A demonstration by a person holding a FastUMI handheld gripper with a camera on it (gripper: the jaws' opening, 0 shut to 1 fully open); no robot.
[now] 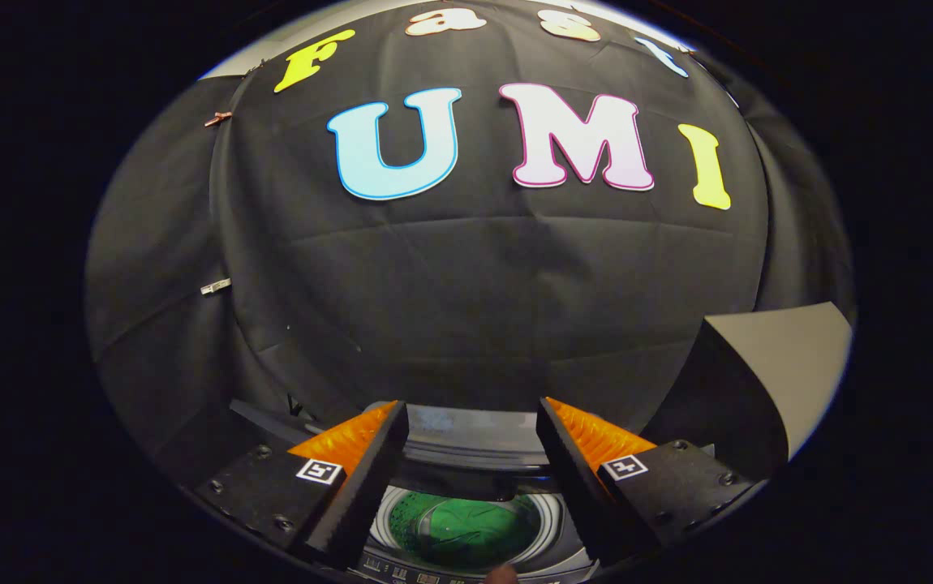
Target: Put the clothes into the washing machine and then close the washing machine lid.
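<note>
Presently the gripper [472, 454] is held with its fingers spread apart and nothing between them, poised above the washing machine [466, 560]. Below the gap, green clothes [475, 531] lie inside the drum, apparently already loaded. Beyond the fingers the raised lid [466, 434] stands open, awaiting closure.

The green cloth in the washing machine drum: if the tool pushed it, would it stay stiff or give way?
The green cloth probably gives way: it lies creased in the drum. It looks thin, so likely light. The open tool holds nothing above it.
</note>
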